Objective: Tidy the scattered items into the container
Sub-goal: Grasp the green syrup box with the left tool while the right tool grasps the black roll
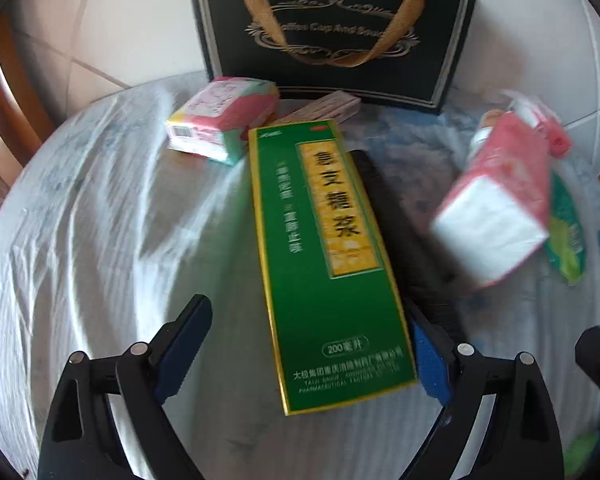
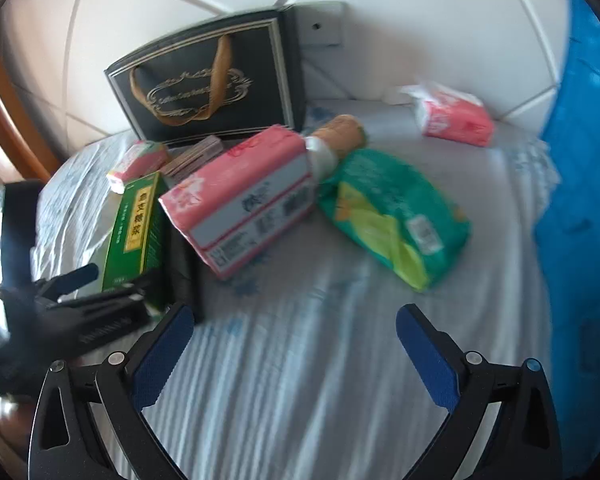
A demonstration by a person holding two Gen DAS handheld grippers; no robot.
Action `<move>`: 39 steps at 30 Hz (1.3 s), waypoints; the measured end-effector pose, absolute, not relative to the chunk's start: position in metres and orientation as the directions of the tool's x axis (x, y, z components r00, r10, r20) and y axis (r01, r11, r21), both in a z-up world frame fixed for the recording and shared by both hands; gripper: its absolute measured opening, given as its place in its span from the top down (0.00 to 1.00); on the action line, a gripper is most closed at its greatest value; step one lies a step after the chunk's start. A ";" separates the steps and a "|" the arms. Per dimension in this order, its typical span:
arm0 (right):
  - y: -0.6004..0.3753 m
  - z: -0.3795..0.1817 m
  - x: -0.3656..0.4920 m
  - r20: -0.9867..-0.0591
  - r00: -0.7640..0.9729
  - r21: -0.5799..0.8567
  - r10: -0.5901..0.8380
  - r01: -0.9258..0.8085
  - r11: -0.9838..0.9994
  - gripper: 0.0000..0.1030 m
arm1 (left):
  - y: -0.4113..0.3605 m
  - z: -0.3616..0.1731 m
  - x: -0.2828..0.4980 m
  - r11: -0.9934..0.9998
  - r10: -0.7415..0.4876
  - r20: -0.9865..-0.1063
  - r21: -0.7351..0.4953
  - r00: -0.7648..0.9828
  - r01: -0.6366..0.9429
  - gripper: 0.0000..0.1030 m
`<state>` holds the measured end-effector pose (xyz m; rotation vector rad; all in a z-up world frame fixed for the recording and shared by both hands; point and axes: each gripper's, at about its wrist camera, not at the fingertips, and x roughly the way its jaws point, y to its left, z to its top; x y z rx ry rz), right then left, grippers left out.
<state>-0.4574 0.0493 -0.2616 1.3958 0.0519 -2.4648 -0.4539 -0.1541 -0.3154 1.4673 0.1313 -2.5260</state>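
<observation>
The bed [image 1: 80, 220] is viewed close, low along the left tongs [image 1: 312, 344], facing the black gift bag [image 1: 332, 36] ahead. From the right tongs [image 2: 292, 344], a wider view is given; bag [image 2: 204, 84] and green box [image 2: 138, 228] are shared.

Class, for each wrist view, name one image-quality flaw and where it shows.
Left wrist view: motion blur smears the pink tissue pack, while the green box stays readable. Right wrist view: the left gripper is a dark blur, and fisheye distortion bends the black gift bag.
</observation>
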 end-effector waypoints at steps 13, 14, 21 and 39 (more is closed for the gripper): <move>-0.039 -0.329 -0.488 -0.879 -0.365 0.137 -0.306 0.421 -0.897 0.38 | -0.196 -0.334 -0.437 -0.977 -0.099 -0.849 -0.018 -0.518 0.214 0.39; -0.041 -0.329 -0.488 -0.881 -0.363 0.130 -0.302 0.428 -0.894 0.42 | -0.194 -0.335 -0.437 -0.977 -0.104 -0.847 -0.010 -0.522 0.212 0.41; -0.032 -0.331 -0.460 -0.894 -0.324 0.137 -0.310 0.461 -0.877 0.70 | -0.185 -0.327 -0.402 -0.978 -0.055 -0.871 -0.052 -0.488 0.203 0.45; -0.020 -0.292 -0.437 -0.860 -0.374 0.133 -0.347 0.493 -0.860 0.40 | -0.177 -0.288 -0.372 -0.980 -0.091 -0.859 -0.012 -0.504 0.198 0.19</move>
